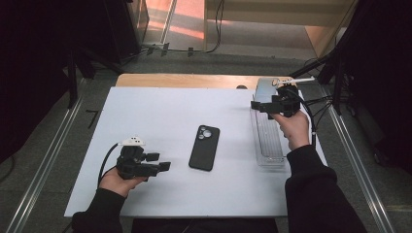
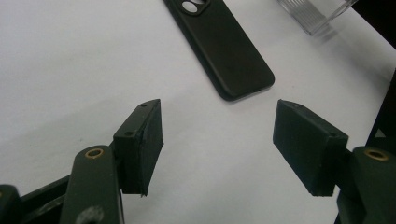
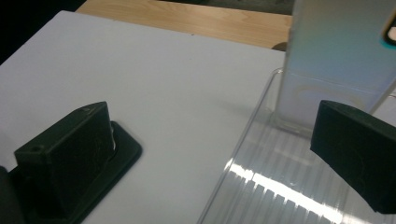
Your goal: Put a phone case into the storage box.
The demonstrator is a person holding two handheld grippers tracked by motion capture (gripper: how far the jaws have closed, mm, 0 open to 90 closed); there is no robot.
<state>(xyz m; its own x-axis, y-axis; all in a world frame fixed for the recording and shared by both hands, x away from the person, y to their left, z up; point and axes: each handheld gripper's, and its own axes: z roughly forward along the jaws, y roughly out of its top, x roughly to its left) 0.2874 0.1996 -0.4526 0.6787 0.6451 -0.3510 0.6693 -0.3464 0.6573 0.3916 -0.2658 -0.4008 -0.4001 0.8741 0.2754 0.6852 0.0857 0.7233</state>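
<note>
a white mat covers the wooden table.

Bright table, dark surroundings, soft focus.

Bare white table lies open left of the phone case; the clear tray walls the right edge.

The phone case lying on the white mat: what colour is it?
Matte black; the phone case shows best in the left gripper view.
</note>
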